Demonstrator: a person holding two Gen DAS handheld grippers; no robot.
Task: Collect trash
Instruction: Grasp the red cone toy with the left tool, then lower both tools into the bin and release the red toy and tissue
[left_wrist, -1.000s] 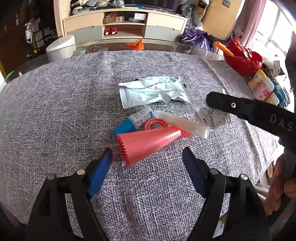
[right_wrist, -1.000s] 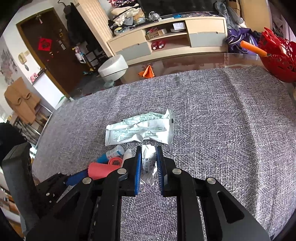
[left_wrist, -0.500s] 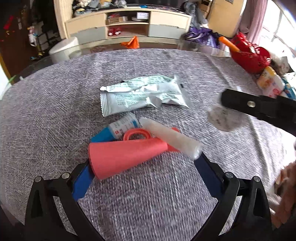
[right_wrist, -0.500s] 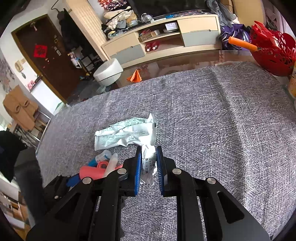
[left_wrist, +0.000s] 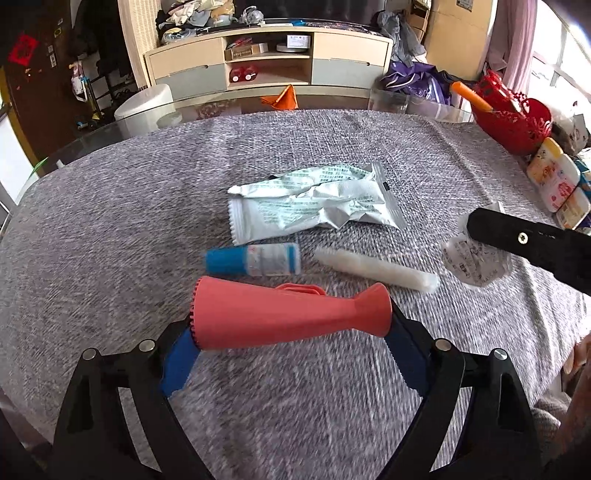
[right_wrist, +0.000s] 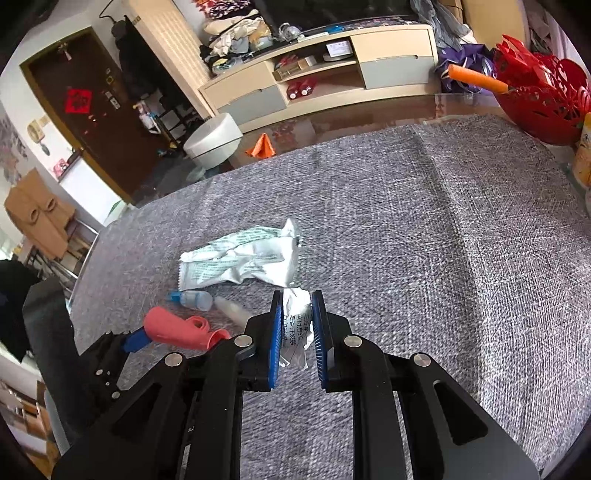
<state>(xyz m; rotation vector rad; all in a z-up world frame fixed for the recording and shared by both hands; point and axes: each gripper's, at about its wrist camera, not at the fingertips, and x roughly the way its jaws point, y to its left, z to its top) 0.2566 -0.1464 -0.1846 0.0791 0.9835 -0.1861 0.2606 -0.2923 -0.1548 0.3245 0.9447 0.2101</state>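
My left gripper (left_wrist: 288, 332) is shut on a salmon-pink plastic cone (left_wrist: 280, 317), held by its two ends just above the grey cloth; it also shows in the right wrist view (right_wrist: 177, 328). My right gripper (right_wrist: 297, 325) is shut on a crumpled white paper wrapper (right_wrist: 295, 321), which also shows in the left wrist view (left_wrist: 474, 258). On the cloth lie a crumpled silver-green foil packet (left_wrist: 310, 203), a small blue-capped bottle (left_wrist: 255, 258) and a white translucent tube (left_wrist: 376, 267).
A grey cloth (left_wrist: 110, 240) covers the glass table. A red basket (left_wrist: 513, 122) and small yellow-white packs (left_wrist: 554, 181) stand at the right edge. A cabinet (left_wrist: 269, 62) and a white stool (left_wrist: 144, 103) stand beyond the table.
My left gripper moved forward and closed on the pink cone, lifting it off the bottle and tube. My right gripper carried the paper wrapper to the right and up.
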